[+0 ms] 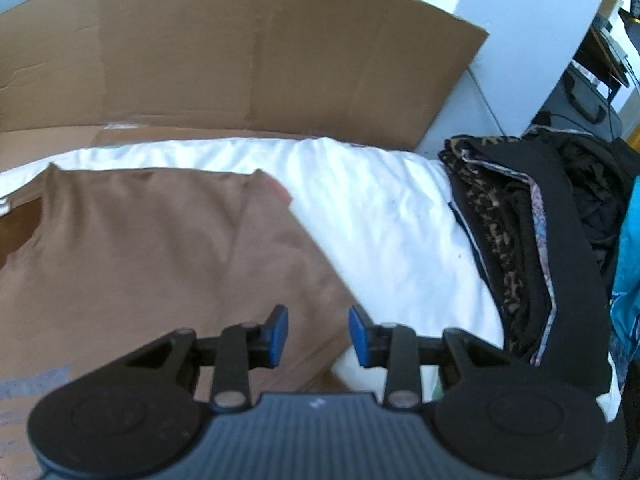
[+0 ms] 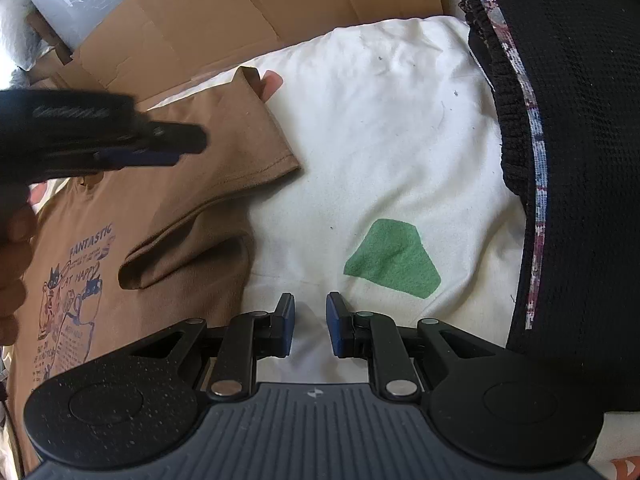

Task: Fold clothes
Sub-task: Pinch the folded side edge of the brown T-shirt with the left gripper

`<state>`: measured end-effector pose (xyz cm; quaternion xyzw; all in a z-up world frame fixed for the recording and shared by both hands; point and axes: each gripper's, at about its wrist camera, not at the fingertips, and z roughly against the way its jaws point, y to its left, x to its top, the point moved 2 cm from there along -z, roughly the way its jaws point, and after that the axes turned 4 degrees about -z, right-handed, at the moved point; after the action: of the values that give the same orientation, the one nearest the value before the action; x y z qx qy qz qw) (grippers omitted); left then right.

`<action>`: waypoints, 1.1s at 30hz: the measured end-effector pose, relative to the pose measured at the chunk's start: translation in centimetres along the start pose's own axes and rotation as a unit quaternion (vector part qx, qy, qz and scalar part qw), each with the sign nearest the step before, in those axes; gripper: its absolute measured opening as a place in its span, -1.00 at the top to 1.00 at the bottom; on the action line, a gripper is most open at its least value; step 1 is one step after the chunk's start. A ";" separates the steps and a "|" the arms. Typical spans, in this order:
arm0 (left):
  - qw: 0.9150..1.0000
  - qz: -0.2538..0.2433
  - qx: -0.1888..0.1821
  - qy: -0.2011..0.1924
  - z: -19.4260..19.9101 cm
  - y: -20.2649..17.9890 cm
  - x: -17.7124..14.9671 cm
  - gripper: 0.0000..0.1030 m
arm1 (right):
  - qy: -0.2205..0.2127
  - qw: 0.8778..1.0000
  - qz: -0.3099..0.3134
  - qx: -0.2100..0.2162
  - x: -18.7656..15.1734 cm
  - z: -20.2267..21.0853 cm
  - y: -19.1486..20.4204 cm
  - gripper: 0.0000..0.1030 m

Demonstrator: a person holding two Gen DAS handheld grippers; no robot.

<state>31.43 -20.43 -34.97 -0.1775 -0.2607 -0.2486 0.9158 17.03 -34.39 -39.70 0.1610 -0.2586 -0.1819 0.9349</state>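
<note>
Brown tee lies flat under left gripper, left of right gripper; both jaws narrowly apart, empty.

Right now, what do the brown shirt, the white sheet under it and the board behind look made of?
Brown shirt: soft matte knit, probably cotton jersey; it folds limply and carries a print. White sheet: matte woven cloth, finely creased. Board: corrugated cardboard, dull brown, with straight fold creases.

Home bedroom, white bedding, heaped clothes, cardboard
</note>
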 end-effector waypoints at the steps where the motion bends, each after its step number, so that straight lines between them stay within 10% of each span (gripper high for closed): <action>1: 1.000 -0.001 -0.002 -0.001 -0.2 -0.3 0.0 0.30 | 0.000 1.000 -0.001 0.001 0.0 0.0 -0.1 0.56; 21: 0.998 -0.058 0.014 0.016 -6.2 -3.8 -1.9 0.10 | -0.001 1.000 0.000 0.008 0.0 0.0 -0.3 0.57; 28: 0.997 -0.070 0.028 0.011 -5.8 -3.3 -1.8 0.89 | -0.004 1.000 0.007 -0.003 0.1 -0.1 0.0 0.57; 33: 0.999 -0.052 -0.002 -0.010 -3.0 -1.9 -0.2 0.90 | -0.006 1.000 0.007 -0.022 0.5 0.0 1.0 0.50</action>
<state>31.46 -23.25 -37.11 -0.1679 -0.2787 -0.2943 0.8986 17.73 -33.74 -39.10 0.1374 -0.2608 -0.1821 0.9381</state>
